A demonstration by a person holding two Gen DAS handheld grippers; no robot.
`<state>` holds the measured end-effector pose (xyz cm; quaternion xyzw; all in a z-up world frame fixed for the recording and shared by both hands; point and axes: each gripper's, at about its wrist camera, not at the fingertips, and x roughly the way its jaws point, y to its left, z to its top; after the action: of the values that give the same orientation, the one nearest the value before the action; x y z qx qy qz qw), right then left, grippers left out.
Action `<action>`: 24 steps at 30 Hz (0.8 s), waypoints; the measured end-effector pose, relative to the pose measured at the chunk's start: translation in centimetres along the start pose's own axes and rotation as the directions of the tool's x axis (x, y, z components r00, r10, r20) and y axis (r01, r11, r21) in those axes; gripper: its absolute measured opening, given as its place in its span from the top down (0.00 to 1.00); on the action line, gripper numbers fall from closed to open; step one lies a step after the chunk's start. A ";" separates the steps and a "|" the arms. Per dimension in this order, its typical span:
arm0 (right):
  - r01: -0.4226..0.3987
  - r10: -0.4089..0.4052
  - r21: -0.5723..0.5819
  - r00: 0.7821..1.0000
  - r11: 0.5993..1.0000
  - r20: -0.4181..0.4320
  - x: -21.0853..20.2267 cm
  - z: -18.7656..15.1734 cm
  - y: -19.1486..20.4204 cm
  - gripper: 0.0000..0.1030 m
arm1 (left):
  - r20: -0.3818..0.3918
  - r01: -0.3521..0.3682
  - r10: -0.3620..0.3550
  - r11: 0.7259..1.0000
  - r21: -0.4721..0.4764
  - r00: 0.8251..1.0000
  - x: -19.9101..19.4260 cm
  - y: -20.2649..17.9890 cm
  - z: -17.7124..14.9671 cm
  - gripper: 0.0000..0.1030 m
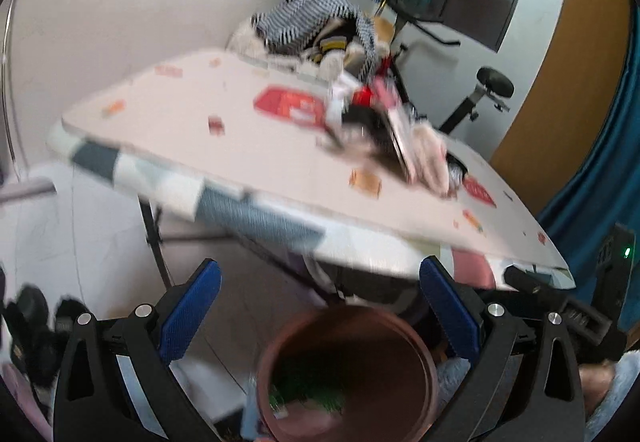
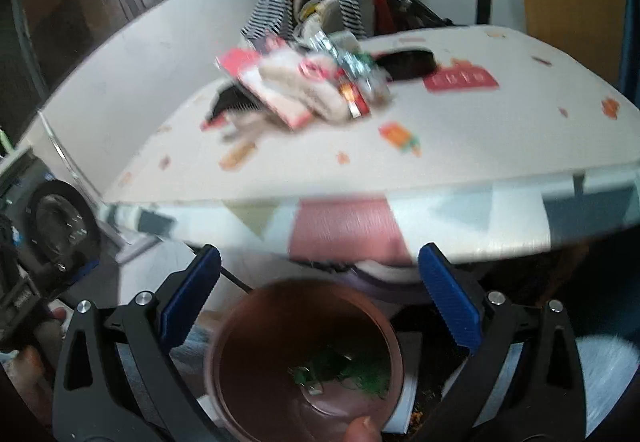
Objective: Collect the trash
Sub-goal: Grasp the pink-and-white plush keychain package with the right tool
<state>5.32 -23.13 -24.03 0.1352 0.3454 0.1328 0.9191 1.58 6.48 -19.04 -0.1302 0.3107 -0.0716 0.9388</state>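
Note:
A brown round bin [image 1: 348, 370] sits below the table edge, with green trash at its bottom; it also shows in the right wrist view [image 2: 304, 358]. A heap of wrappers and crumpled paper [image 1: 384, 130] lies on the white table [image 1: 240, 146], seen too in the right wrist view [image 2: 312, 86]. My left gripper [image 1: 320, 310] is open and empty above the bin. My right gripper [image 2: 320, 306] is open and empty above the bin. Both views are blurred.
A striped bag [image 1: 312, 22] full of items stands behind the table. An exercise bike [image 1: 480, 90] stands at the back right. A patterned cloth [image 2: 360, 230] hangs over the table's front edge. Small paper scraps [image 2: 400, 138] dot the tabletop.

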 end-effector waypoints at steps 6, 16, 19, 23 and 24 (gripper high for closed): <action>-0.029 0.031 -0.060 0.999 0.998 0.021 1.9 7.4 -0.6 0.05 | 0.069 -0.022 0.020 0.999 0.030 0.997 0.1 -0.5 4.5 0.06; -0.017 -0.001 -0.256 0.998 0.967 -0.068 11.3 13.8 1.1 0.18 | 0.041 0.007 -0.005 0.998 -0.055 0.999 1.2 0.8 6.5 0.06; -0.010 -0.010 -0.276 0.997 0.961 -0.072 12.8 14.5 1.6 0.20 | 0.023 -0.020 0.022 0.997 -0.073 0.999 1.5 1.8 6.4 0.06; -0.036 0.008 -0.250 0.994 0.968 -0.110 14.9 15.1 1.8 0.27 | 0.014 -0.064 0.065 0.993 -0.099 0.998 1.8 3.0 6.2 0.06; -0.036 0.007 -0.248 0.993 0.968 -0.119 15.3 15.1 1.8 0.28 | 0.016 -0.062 0.064 0.993 -0.098 0.998 1.8 3.1 6.1 0.06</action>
<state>26.32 -18.66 -21.62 0.0141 0.3777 0.1930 0.9055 6.87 10.24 -16.20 -0.1669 0.3089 -0.0254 0.9360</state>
